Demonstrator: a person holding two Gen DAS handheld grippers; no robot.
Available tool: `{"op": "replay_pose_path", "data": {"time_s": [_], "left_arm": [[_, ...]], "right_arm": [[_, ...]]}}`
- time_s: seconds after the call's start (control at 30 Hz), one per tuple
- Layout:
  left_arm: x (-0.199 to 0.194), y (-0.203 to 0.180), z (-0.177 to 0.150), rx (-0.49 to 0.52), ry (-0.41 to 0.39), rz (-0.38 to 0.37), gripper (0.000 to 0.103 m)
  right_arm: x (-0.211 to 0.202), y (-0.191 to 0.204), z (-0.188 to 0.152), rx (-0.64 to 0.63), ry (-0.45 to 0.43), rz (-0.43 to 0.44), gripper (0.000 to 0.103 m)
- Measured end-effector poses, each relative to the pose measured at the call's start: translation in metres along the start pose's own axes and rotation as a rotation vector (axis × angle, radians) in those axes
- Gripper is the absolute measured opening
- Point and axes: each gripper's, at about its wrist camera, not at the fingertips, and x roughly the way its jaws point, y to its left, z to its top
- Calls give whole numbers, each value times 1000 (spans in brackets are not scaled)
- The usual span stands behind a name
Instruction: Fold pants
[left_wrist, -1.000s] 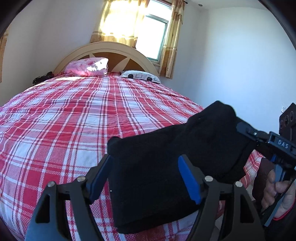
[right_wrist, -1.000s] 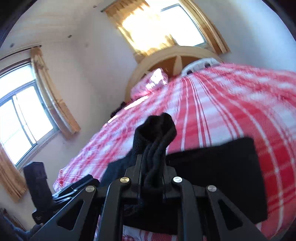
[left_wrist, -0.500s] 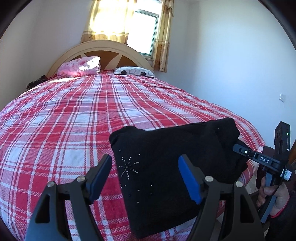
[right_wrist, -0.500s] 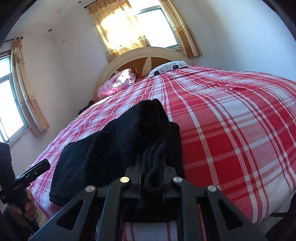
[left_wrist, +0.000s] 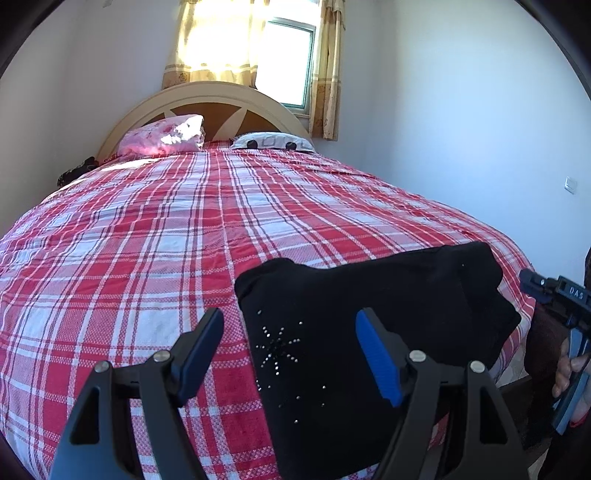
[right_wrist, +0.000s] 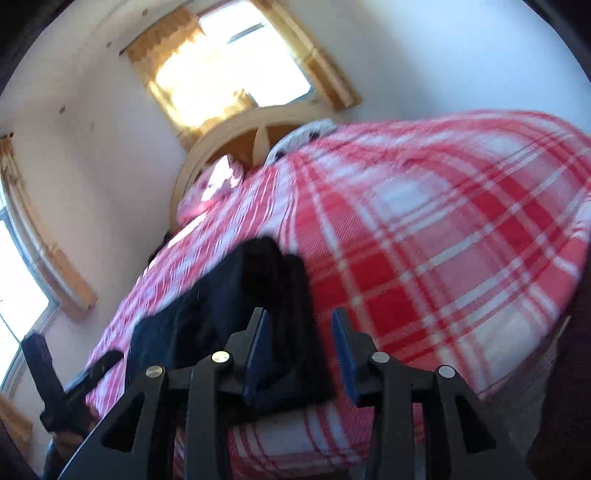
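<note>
The black pants (left_wrist: 369, 332) lie folded into a compact bundle on the red-and-white plaid bedspread (left_wrist: 147, 240), near the foot corner of the bed, with a small starburst of shiny studs facing up. The left gripper (left_wrist: 290, 350) hovers over the bundle's near edge with its blue-padded fingers (left_wrist: 376, 358) spread wide, holding nothing. The right gripper (right_wrist: 301, 343) sits at the other side of the bundle, its jaws also apart and free of the cloth; that view is blurred, so whether a finger brushes the fabric cannot be told. A pink pillow (left_wrist: 166, 138) and a white patterned pillow (left_wrist: 273, 142) rest against the arched headboard (left_wrist: 207, 98), under a curtained window (left_wrist: 284, 66).
</note>
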Motion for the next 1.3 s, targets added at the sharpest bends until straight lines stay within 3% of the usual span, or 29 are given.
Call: {"op": "replay_pose_path", "data": {"time_s": [0.07,0.1,0.13,0.2,0.33,0.47,0.6,0.73,0.83,0.9,0.97,1.07,1.2,1.3], "left_arm": [[3,-7,6,22,-1,4,77],[5,-12,9,34,-6,4,77],[8,-19,14,50,-11,4,77],[16,-33,20,78,-10,3,77],[45,-54,16,126,73,51,78],[53,-50,-4,116,123,99,82],[40,-51,-20,71,95,111,84],[21,-52,-28,95,77,82,85],[13,-49,-40,115,97,73,88],[9,-47,-46,96,112,53,89],[9,-46,-51,96,133,36,89],[7,-44,-51,91,146,21,91],[-1,-39,-43,81,154,-3,90],[-14,-35,-28,76,87,-2,91]], "right_arm": [[-10,9,11,-66,-60,-52,38],[-9,19,16,-131,-50,-55,37],[-7,32,18,-201,-47,-60,25],[1,61,19,-322,-49,-22,17],[39,99,14,-482,-29,-20,17],[94,78,9,-352,102,-43,17],[103,52,11,-201,84,49,17],[95,61,17,-233,76,50,17],[53,76,10,-340,-19,117,17],[39,82,-5,-431,20,77,17],[43,66,-23,-406,127,36,17],[24,40,-39,-338,82,105,17],[13,43,-39,-376,135,64,17],[6,50,-38,-418,183,17,17]]}}
